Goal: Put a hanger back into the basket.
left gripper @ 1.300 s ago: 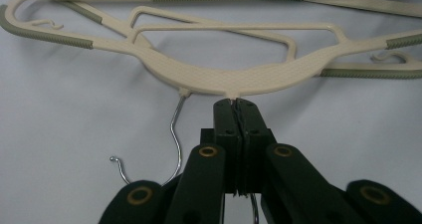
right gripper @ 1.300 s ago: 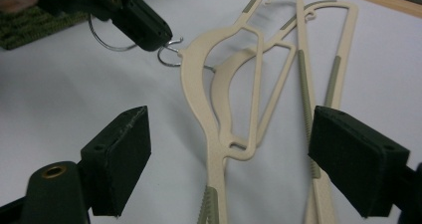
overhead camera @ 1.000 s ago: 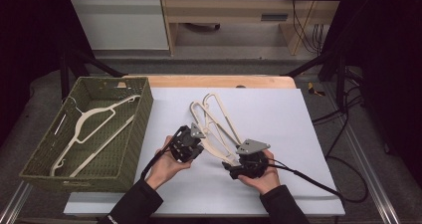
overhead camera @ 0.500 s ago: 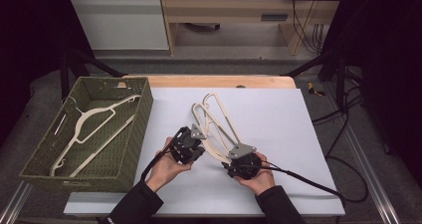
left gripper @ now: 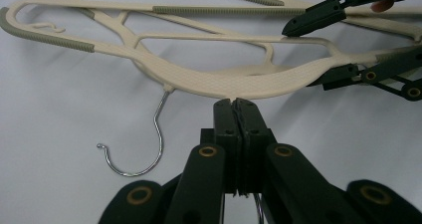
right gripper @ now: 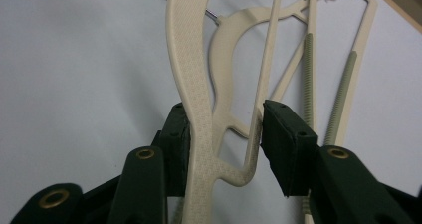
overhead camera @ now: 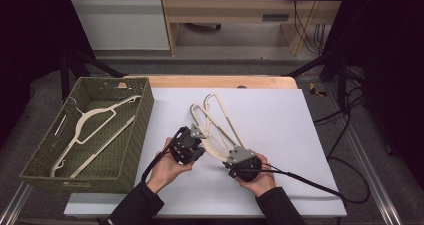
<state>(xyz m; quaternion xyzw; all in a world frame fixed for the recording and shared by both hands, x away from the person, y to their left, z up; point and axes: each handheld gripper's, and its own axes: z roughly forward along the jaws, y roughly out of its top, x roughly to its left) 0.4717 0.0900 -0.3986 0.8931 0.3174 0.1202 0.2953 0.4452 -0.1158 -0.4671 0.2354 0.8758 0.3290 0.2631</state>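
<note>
Two cream plastic hangers [overhead camera: 216, 122] lie overlapped near the middle of the white surface [overhead camera: 280, 120], their long arms running from the hooks at the far end down towards the person. The right gripper [overhead camera: 239, 161] straddles the near shoulder of the top hanger [right gripper: 195, 99], its jaws having just been closing and now touching it on both sides. The left gripper [overhead camera: 189, 141] sits just left of the neck, jaws pressed together, tips touching the hanger's edge, apparently on the wire hook's stem.

Lighting: white table [overhead camera: 280, 120] evenly bright from above, surroundings dark; soft shadows beneath hangers [left gripper: 199, 74]; near jaws blurred in both gripper views.
</note>
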